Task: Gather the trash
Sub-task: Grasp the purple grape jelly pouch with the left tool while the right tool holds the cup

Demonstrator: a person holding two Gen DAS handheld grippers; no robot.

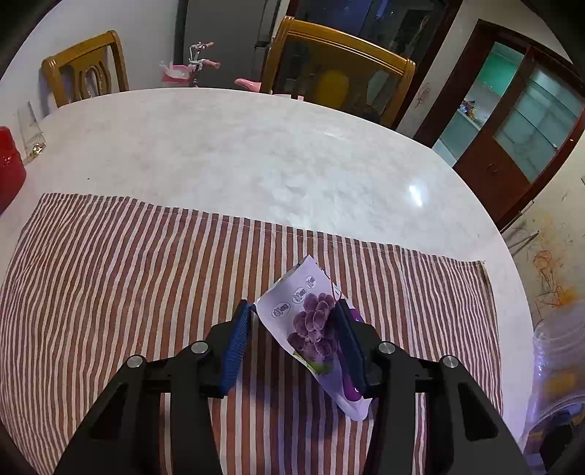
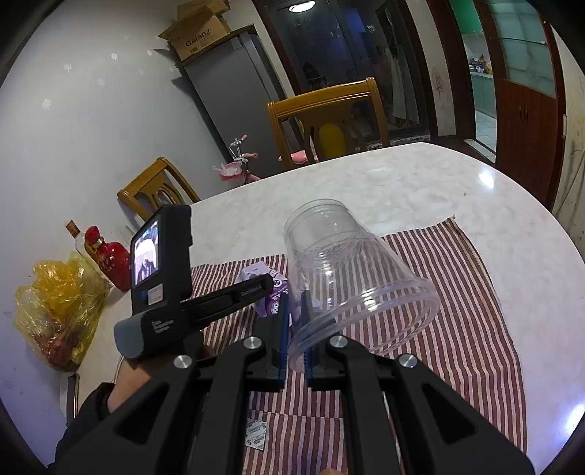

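Over the striped cloth [image 1: 146, 277], a purple grape wrapper [image 1: 314, 329] is pinched by the left gripper [image 1: 294, 316], lifted at center. At three o'clock, a clear jar [image 2: 351, 270] is clamped by its rim in the right gripper [image 2: 296, 303].

You view a dim indoor scene. The ceiling lamp [image 2: 302, 6] throws glare spots on the table [image 1: 416, 193]. Fisheye bending and black vignetting mark all edges; centres stay sharp.

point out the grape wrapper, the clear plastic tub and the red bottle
grape wrapper [image 1: 314, 325], left wrist view, on the printed grapes
clear plastic tub [image 2: 365, 277], right wrist view, on its side wall
red bottle [image 2: 115, 263], right wrist view, on its body
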